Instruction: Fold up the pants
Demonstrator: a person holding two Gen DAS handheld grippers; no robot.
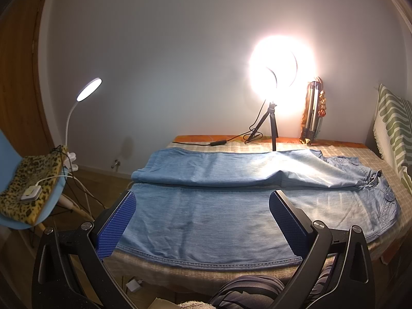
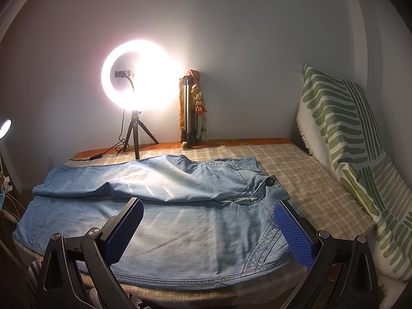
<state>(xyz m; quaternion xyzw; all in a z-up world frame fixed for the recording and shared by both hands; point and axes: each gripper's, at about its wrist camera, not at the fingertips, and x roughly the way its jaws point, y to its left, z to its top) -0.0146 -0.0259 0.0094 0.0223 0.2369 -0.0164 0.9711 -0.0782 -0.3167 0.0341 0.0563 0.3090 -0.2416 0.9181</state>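
Note:
Light blue denim pants (image 1: 206,213) lie spread flat on the checked bed cover (image 1: 381,164), legs to the left and waist to the right. The far leg lies a little rumpled along the near leg. The pants also show in the right wrist view (image 2: 180,231), with the dark waist button (image 2: 269,181) at the right. My left gripper (image 1: 202,198) is open and empty, hovering above the near leg near its hem end. My right gripper (image 2: 208,207) is open and empty, hovering above the hip and pocket area.
A lit ring light on a tripod (image 2: 135,128) stands at the back with its cable on the bed. A folded tripod (image 2: 190,110) leans on the wall. A green striped pillow (image 2: 347,134) is at the right. A blue chair with a leopard cushion (image 1: 28,190) and a desk lamp (image 1: 88,88) are to the left.

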